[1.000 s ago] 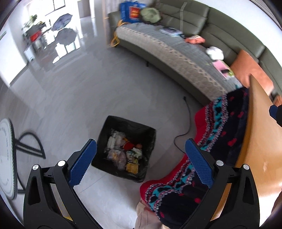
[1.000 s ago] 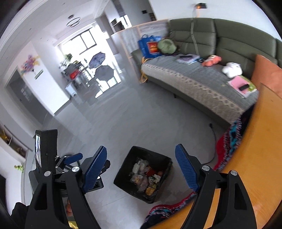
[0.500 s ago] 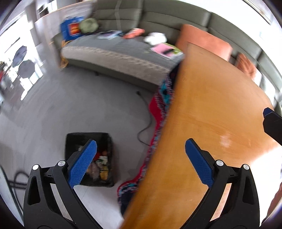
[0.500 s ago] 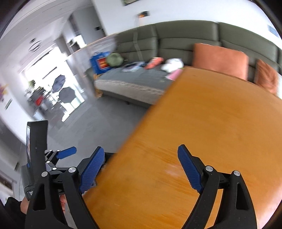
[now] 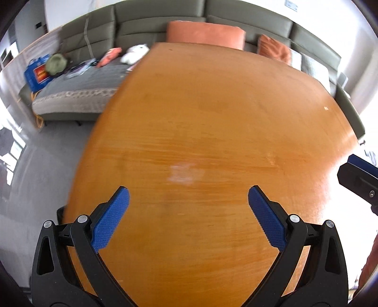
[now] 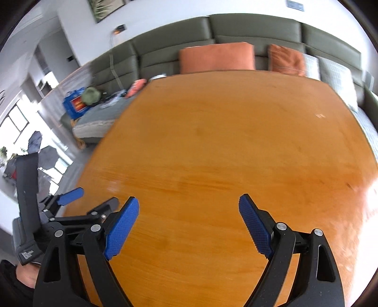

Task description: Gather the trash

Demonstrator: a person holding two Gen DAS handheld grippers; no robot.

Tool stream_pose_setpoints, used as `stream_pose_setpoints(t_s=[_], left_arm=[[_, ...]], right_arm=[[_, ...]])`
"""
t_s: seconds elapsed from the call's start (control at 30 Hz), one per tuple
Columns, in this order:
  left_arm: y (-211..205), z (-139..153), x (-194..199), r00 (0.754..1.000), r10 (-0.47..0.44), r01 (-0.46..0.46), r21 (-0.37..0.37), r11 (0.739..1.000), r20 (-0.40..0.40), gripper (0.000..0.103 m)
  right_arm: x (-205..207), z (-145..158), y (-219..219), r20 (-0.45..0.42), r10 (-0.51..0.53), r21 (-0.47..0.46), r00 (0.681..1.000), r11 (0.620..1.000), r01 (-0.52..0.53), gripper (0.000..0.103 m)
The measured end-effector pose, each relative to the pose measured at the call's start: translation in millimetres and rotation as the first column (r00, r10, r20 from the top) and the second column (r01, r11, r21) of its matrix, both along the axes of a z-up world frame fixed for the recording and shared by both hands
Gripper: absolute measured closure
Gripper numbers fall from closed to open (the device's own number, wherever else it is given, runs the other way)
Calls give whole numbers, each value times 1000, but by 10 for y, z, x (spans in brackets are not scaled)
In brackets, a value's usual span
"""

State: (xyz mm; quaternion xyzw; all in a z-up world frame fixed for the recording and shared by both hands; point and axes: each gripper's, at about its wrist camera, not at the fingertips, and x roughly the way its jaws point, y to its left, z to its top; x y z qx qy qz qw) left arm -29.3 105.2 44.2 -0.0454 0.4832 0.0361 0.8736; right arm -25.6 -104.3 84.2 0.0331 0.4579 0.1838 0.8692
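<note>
Left wrist view: the left claw (image 5: 187,191) is seen spread wide, with nothing between its blue, cross-hatched pads (image 5: 109,223), above a broad wooden surface (image 5: 212,118). The surface is orange-brown, smooth and lightly glossy, with fine grain lines running across it and a rounded far edge.

As for trash, only two marks are made out. A tiny pale speck (image 5: 325,108) lies near the far right edge of the surface, well apart from both claws. A whitish, cloudy smear (image 5: 183,173) lies on the wood just ahead of the left claw. Whether either is trash cannot be told. A dark sliver (image 5: 60,212) is also seen at the near left edge of the surface, below it; what it is cannot be told.

In this view alone, the grey polished floor (image 5: 47,165), a white soft toy (image 5: 134,53) and the grey patterned cover (image 5: 82,89) on the sofa seat are shown clearly. One black arm of the right claw (image 6: 188,198) enters at the right border.

In the right wrist view, the right claw is likewise held wide apart and grips nothing. The left claw is seen from the side at the lower left, with a bit of the hand (image 6: 26,276) that holds it. A framed picture (image 6: 106,9) on the wall and pale quilted cushions (image 6: 335,78) are shown only here.

In both views, an olive-green padded sofa (image 5: 141,23) is seen behind the surface, with two orange cushions (image 5: 205,33) and a blue bag (image 5: 37,73) on it.
</note>
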Motion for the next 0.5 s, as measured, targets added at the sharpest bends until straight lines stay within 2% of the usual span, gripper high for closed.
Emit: stream_pose_setpoints(t_s=[0.27,0.5], left_arm=[[-464,-283,140,997,-79,80,32,996,-19,6],[-594,-355,124,993,-114,113,61,992,4,6]], right_arm=[[-112,-384,-554,-10,-118,-35,993,992,118,16],[-100,-516,-670,4,-164,-54,986,985,164,16]])
